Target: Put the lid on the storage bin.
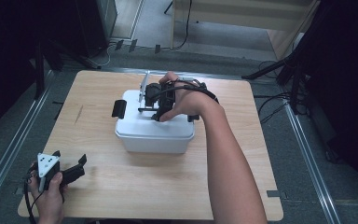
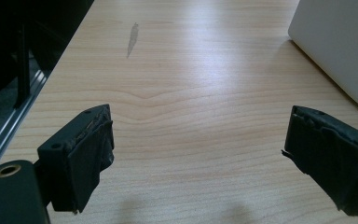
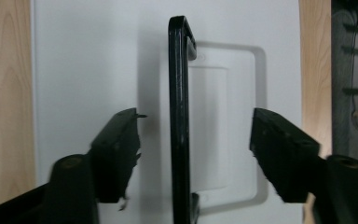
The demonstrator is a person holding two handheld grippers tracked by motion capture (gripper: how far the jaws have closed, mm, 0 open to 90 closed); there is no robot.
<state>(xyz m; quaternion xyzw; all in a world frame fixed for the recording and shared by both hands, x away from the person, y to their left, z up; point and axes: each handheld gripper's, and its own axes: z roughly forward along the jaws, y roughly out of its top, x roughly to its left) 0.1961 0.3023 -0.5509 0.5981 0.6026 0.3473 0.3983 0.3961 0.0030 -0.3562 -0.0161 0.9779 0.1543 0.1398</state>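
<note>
Fingers point(image 3: 116, 154) of the right gripper point(image 3: 193, 154) stand apart on either side of the black handle point(image 3: 179, 116), clear of it on both flanks, so nothing is pinched. That handle stands upright on its edge over the recess in the lid point(image 3: 84, 70), probably because it has been swung up for carrying, and the jaws straddle it from above as they would for a grip or a release. From the high view the lid caps a white box point(image 1: 154, 137) in the middle of the table point(image 1: 121, 196), with a black latch point(image 1: 118, 108) at its left end; whether that latch is fastened I cannot tell at this distance. The right hand point(image 1: 186, 102) hangs over the lid. Well apart, at the near left corner, the left gripper point(image 2: 196, 158) rests low above bare wood with its fingers spread wide and holding nothing, seemingly parked out of the way, one box corner showing at its upper right.
</note>
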